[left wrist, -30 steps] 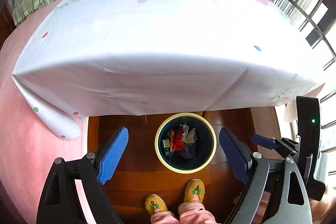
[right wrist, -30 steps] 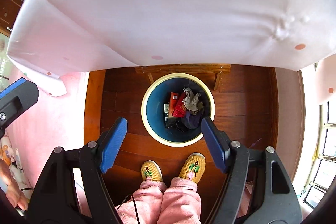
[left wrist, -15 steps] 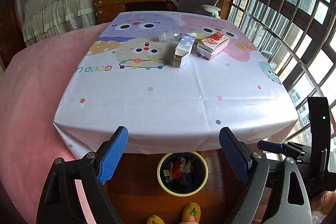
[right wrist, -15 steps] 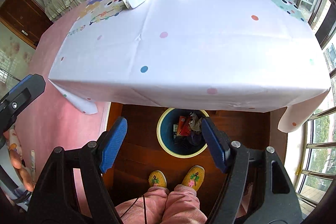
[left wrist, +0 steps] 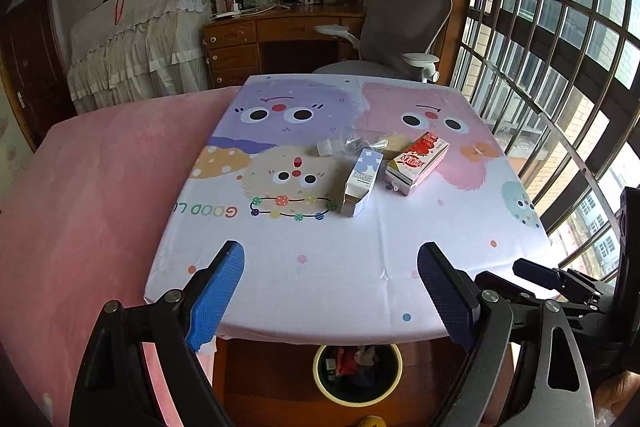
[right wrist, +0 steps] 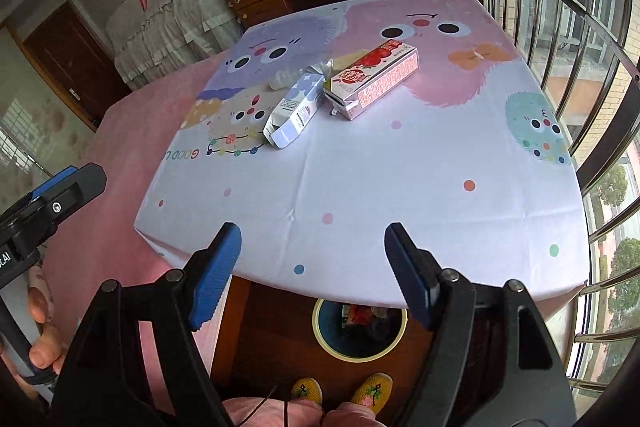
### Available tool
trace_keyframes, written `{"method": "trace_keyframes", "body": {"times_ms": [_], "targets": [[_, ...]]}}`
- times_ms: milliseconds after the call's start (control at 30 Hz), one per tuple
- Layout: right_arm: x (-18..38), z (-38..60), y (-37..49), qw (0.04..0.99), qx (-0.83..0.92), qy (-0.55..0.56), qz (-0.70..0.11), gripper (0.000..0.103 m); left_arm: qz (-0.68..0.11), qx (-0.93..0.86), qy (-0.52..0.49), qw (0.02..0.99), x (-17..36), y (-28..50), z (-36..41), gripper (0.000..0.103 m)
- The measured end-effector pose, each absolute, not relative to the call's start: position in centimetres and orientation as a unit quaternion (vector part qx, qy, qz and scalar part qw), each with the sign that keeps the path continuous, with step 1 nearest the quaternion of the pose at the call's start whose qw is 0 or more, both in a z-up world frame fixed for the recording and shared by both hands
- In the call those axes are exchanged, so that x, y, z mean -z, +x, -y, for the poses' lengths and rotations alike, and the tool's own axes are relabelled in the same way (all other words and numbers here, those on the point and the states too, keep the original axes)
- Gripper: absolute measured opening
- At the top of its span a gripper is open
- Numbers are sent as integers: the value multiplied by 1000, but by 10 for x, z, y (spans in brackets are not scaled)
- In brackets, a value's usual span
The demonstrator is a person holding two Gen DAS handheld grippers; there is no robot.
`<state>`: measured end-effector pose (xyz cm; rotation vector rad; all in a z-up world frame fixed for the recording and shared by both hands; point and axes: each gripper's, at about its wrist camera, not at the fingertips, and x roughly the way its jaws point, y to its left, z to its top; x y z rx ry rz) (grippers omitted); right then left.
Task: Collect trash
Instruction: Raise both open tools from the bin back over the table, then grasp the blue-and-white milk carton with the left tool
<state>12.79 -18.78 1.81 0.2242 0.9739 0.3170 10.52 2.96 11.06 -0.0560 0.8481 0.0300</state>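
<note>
Left wrist view has the left hand-held gripper (left wrist: 330, 291) spread wide with nothing in it, hovering over the near edge of the desk (left wrist: 360, 287) with its cartoon cloth. Going left to right on the desk: a clear plastic bottle (left wrist: 344, 145) lying down, then a small blue-and-white carton (left wrist: 361, 181) just in front of it, then a red strawberry milk box (left wrist: 418, 161) on its side right beside that. Trash bin (left wrist: 357, 369) sits on the floor under the near edge, already holding some junk. Right hand-held gripper (right wrist: 312, 273) is also wide open and empty, above that same edge.
</note>
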Motion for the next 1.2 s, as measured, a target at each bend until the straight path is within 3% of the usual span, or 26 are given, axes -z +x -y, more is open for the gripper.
{"method": "trace_keyframes", "body": {"times_ms": [367,967,1033,1100,1200], "targets": [[-29,213,166,881,-122,116,-443,72,-438,-14,-34,898,-97,168,-28,90],[16,193,270,855,-3,160,-493,74,-582,117,-1,805,17,354,-24,89],[21,189,281,852,6,160,-498,74,-588,129,2,798,26,374,-18,87],[25,186,290,850,13,164,-501,74,-594,134,14,793,36,391,-11,75],[28,183,304,847,22,172,-502,74,-602,149,34,784,50,412,1,69]]}}
